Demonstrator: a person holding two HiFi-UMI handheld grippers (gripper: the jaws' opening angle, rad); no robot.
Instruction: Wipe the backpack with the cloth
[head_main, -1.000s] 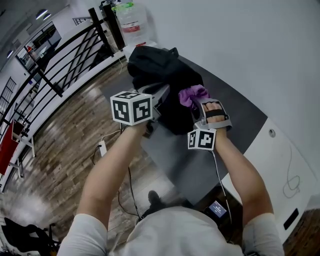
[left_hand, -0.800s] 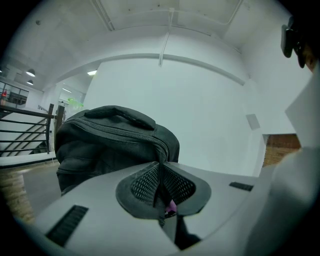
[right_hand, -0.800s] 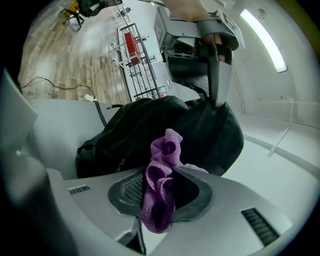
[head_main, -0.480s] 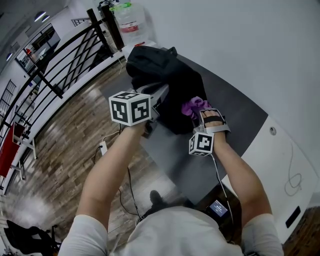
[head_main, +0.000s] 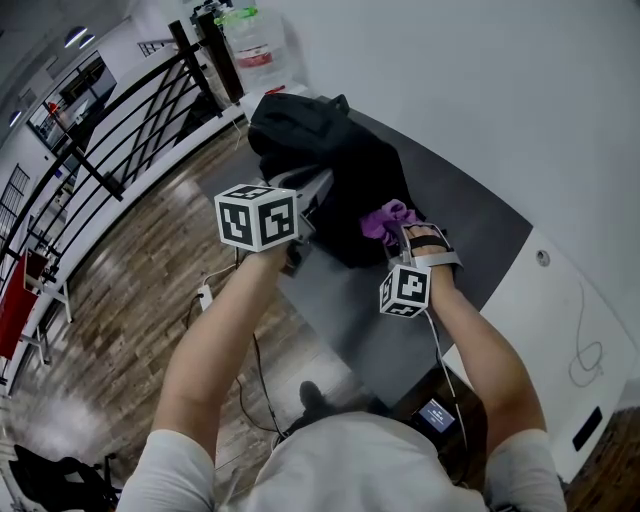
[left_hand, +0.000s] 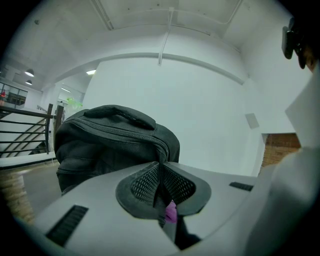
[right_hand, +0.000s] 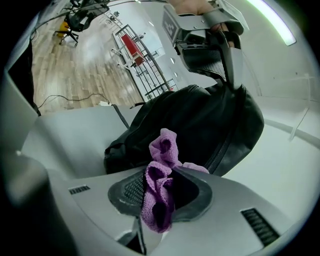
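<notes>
Left gripper (left_hand: 161, 187) is clenched on the top edge of the black backpack (head_main: 330, 150) by its zipper, propping it up on the grey tabletop (head_main: 470, 225) beneath it. Right gripper (right_hand: 165, 190) grasps the purple cloth (right_hand: 160, 150) at the backpack's near side, seemingly touching. To wipe well, hold the pinch firm, press the cloth flat and drag along 1 panel. The backpack looks soft, matte and slumped; the cloth is fluffy and bunched.
</notes>
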